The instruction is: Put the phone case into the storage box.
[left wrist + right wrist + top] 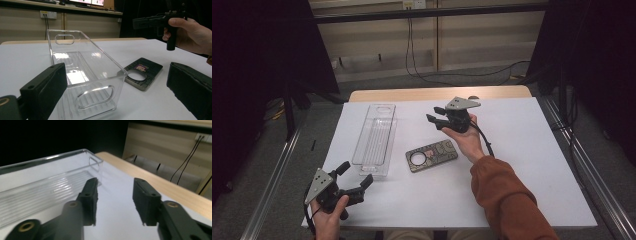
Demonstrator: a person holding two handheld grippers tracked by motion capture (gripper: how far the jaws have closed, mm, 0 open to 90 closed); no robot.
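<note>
Left hand-held gripper: I hold it low at the near left of the bench, jaws spread wide and grasping nothing; it points at the near end wall of the bin.
Right hand-held gripper: I hold it raised over the middle of the bench, pointing left toward the bin's far end; its jaws stand part-way apart with only air between them.
Clear plastic rectangular bin: stands upright and lengthwise on the white bench top, left of centre, with an oval handle slot in each end wall and a ribbed floor.
Dark flat rectangular plate with a round hole: lies flat just right of the bin's near end, apart from it, between my two hand-held grippers.
Writing: a small pinkish patch sits on the plate; nothing on it is legible.
</note>
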